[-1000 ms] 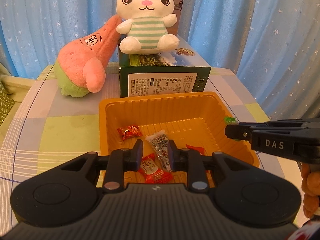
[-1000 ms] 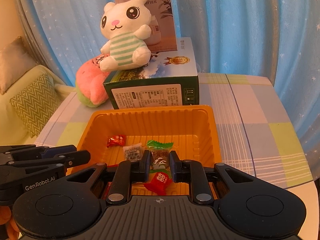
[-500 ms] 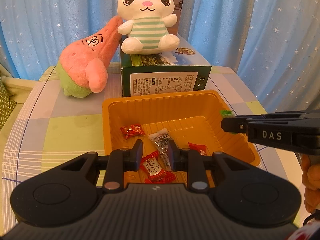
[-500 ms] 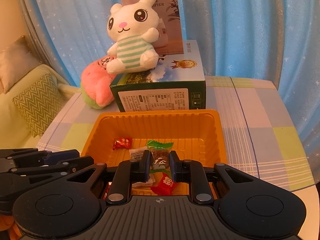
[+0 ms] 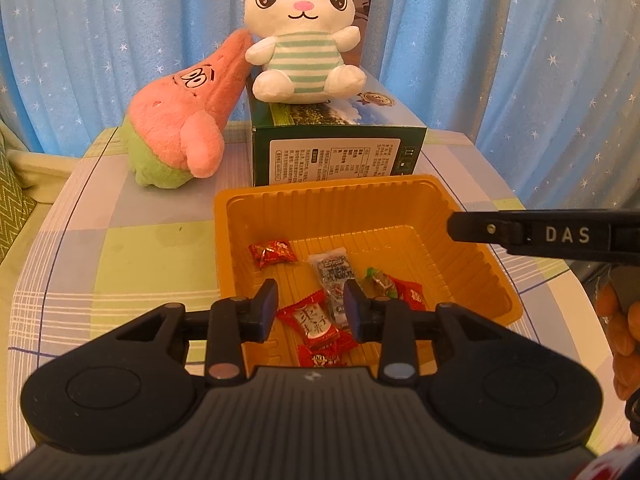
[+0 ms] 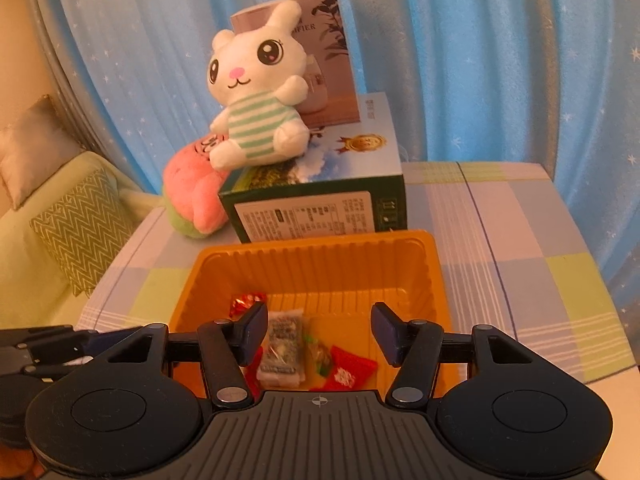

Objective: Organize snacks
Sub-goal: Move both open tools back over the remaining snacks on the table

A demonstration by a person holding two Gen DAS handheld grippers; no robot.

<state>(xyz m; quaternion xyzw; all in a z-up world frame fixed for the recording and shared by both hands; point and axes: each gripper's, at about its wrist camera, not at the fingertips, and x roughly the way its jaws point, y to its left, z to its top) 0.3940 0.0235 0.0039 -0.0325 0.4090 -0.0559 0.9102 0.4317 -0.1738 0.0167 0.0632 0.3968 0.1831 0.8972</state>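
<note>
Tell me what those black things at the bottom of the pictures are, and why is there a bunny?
Those black things are grabbers, like big tongs with two fingers. A person holds one in each hand, and each has a little camera looking along its fingers. One picture comes from the left gripper, the other from the right gripper. Both are open and hold nothing. They hover over an orange tray on a checked table. In the tray lie wrapped snacks, such as a red candy and a silver packet. The white bunny is a soft toy sitting on a green box, with a pink star toy leaning beside it.
</note>
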